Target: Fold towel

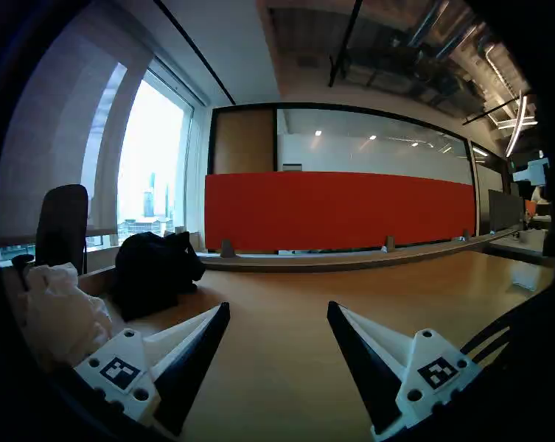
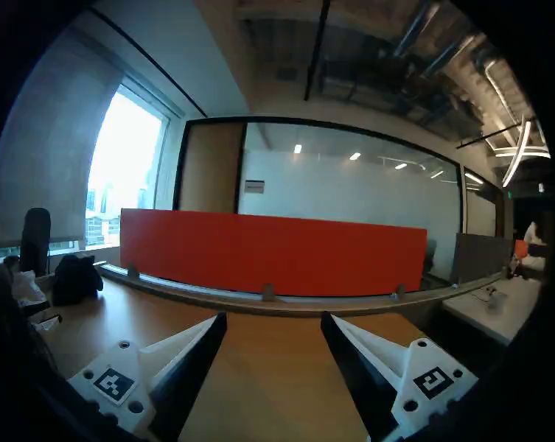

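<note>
Left gripper point(image 1: 278, 305), jaws apart over wooden desk point(image 1: 284, 383), black bundle point(image 1: 153, 272) at left; red divider point(image 1: 336, 210) behind

Cut off at the lower edge of the left gripper view: the rear of both fingers of the left claw point(image 1: 277, 303). Same for the right claw point(image 2: 273, 315) in the right gripper view. Clipped by the left rim: a white crumpled heap point(image 1: 60, 309), cloth or plastic impossible to tell. Next to it on the table point(image 1: 292, 368), a black heap point(image 1: 155, 269), too dark to tell bag from garment. Also partly lost at that rim: a dark chair back point(image 1: 63, 221). Far right in the right gripper view, tiny and cut by the edge: a person point(image 2: 533, 247) in white. Too small to identify: flat items point(image 2: 494, 297) on the neighbouring table point(image 2: 476, 315). Too small to make out: a notice point(image 2: 253, 186) on the glass wall.
</note>
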The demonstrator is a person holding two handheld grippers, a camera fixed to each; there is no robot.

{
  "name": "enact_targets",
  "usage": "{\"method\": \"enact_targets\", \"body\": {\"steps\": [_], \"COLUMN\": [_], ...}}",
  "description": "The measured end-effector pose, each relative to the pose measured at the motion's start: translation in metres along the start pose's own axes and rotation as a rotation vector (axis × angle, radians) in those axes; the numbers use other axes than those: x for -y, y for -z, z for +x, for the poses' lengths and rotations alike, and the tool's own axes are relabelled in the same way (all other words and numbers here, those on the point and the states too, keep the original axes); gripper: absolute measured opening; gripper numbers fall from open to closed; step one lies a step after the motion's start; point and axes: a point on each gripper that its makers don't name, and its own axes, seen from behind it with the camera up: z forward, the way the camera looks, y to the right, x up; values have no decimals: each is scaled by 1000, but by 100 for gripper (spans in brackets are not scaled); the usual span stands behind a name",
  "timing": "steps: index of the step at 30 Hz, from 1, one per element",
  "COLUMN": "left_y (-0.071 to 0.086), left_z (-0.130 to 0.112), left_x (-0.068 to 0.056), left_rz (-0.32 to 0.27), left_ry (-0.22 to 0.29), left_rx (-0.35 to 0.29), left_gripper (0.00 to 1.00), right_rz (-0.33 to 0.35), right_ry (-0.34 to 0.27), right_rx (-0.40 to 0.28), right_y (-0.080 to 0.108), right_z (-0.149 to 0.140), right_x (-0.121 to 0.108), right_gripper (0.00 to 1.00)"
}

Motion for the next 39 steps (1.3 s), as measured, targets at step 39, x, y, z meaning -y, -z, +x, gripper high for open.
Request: {"method": "enact_targets", "body": {"steps": [39], "left_y": [-1], "left_z": [-4], "left_x": [-1], "left_rz": [0], "left_ry": [0], "left_rx": [0], "left_gripper": [99], "right_rz": [-40], "right_ry": [-83], "right_rx": [-30], "right_y": [5], "right_z": [-92], "right_x": [-52], "right_gripper": [99]}}
